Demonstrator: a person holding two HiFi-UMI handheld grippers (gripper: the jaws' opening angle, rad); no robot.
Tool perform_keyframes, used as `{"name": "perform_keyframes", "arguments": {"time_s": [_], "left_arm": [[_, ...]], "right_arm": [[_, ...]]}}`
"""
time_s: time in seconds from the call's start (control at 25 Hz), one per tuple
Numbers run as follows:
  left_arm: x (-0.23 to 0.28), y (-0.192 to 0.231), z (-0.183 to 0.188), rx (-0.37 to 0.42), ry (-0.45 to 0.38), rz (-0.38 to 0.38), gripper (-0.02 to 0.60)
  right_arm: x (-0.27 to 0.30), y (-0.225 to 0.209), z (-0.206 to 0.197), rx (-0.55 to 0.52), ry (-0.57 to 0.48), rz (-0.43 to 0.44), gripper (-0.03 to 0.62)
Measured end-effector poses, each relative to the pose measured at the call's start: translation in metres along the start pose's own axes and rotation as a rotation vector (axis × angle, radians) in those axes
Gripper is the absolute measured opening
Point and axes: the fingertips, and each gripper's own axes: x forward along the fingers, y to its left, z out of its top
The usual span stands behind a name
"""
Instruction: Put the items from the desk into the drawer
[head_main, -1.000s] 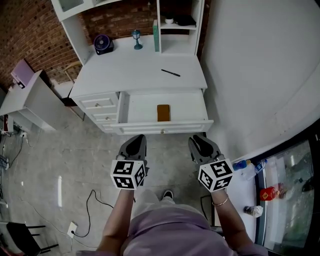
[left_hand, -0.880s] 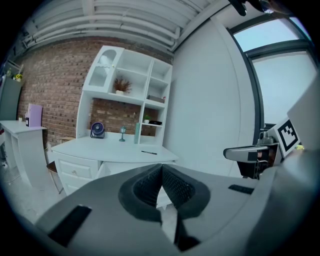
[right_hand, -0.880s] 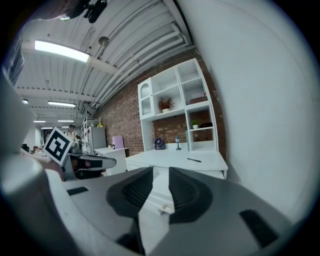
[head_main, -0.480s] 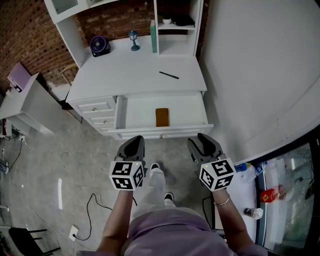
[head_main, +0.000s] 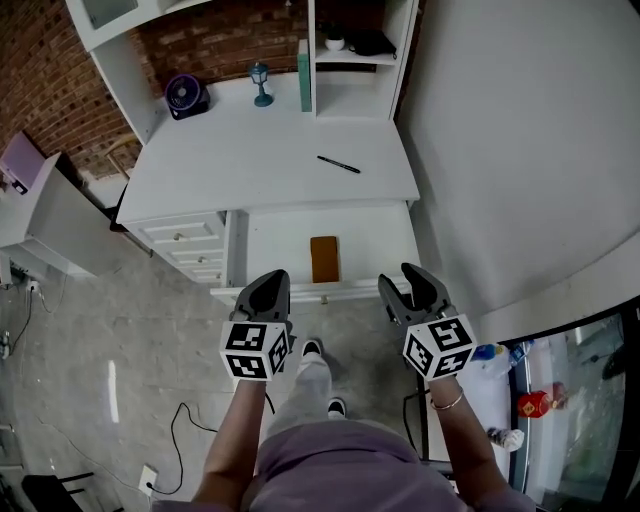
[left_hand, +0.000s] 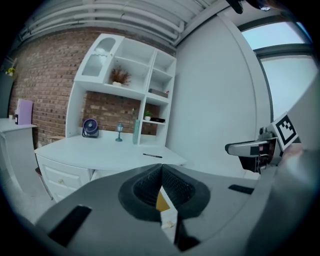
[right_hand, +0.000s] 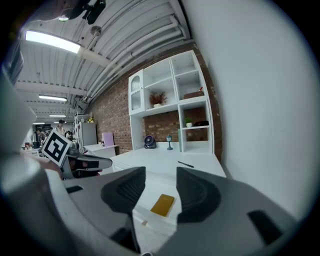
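The slim black pen (head_main: 338, 164) lies loose at the right of the white desk (head_main: 250, 150), not yet stowed. Nearer, the white drawer (head_main: 370, 235) stands pulled out to receive it (a flat mustard-brown rectangular pad (head_main: 323, 259) lies inside). The left hand-held gripper (head_main: 268, 287) hovers at the drawer's near edge, jaws pressed together on nothing. The right hand-held gripper (head_main: 406, 284), beside it, has its jaws parted and empty, and is judged ready for the reach.

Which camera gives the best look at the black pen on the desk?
The head view: the pen lies whole against the white desk. Both gripper views show it only as a thin distant streak.
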Motion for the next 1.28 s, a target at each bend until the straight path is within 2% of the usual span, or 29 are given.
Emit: {"name": "perform_keyframes", "arguments": {"time_s": [0.6,1.04,1.28], "left_arm": [[0.094,0.082,0.029,-0.027,0.012,-0.042,-0.002],[0.131,0.101,0.035,-0.018,0.038,-0.059,-0.002],[0.155,0.101,0.037,-0.019,0.046,-0.046,-0.002]], "right_arm": [[0.131,-0.034,0.036,-0.028,0.046,-0.051,0.184],[0.184,-0.06,0.045,-0.06,0.076,-0.062,0.183],[0.205,-0.081,0.047,-0.085,0.089,-0.033,0.179]]}}
